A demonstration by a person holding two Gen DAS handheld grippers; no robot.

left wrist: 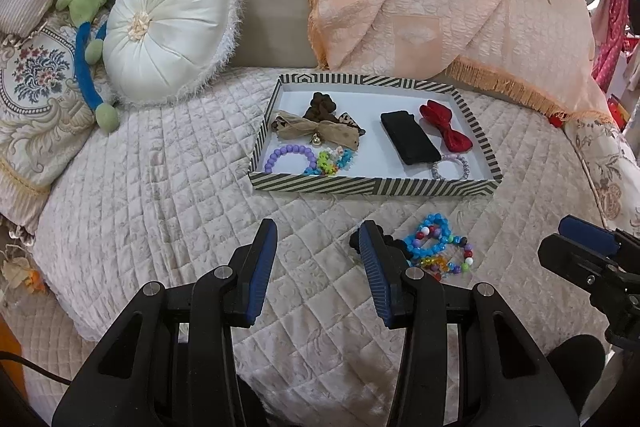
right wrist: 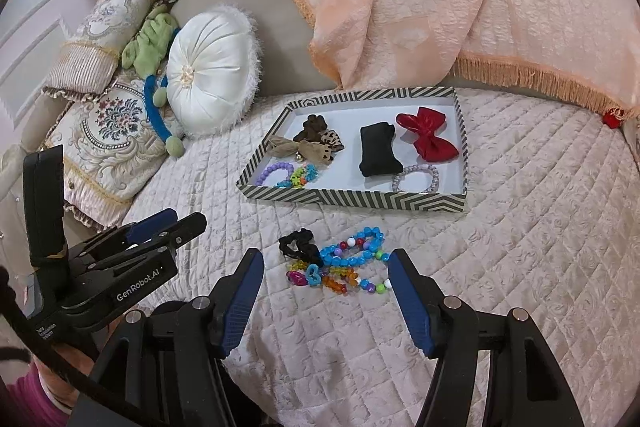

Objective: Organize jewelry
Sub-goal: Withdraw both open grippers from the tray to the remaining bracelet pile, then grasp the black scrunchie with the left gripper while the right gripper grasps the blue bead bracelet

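A striped shallow box (left wrist: 372,185) (right wrist: 352,199) lies on the quilted bed. Inside it are a red bow (left wrist: 446,125) (right wrist: 428,133), a black hair piece (left wrist: 408,137) (right wrist: 378,151), a tan bow (left wrist: 316,131), a purple bead bracelet (left wrist: 288,157) (right wrist: 274,173) and a clear bracelet (left wrist: 450,167) (right wrist: 414,179). In front of the box sits a loose pile of coloured bead bracelets (left wrist: 436,245) (right wrist: 344,263) with a black scrunchie (right wrist: 298,245). My left gripper (left wrist: 318,255) is open, left of the pile. My right gripper (right wrist: 326,287) is open, just short of the pile.
A round white cushion (left wrist: 168,27) (right wrist: 212,67), patterned pillows (left wrist: 36,99) and a green-and-blue plush toy (left wrist: 96,39) lie to the left. A peach fringed blanket (left wrist: 460,7) (right wrist: 460,7) is heaped behind the box. A pink sleeve (right wrist: 24,399) shows at the lower left.
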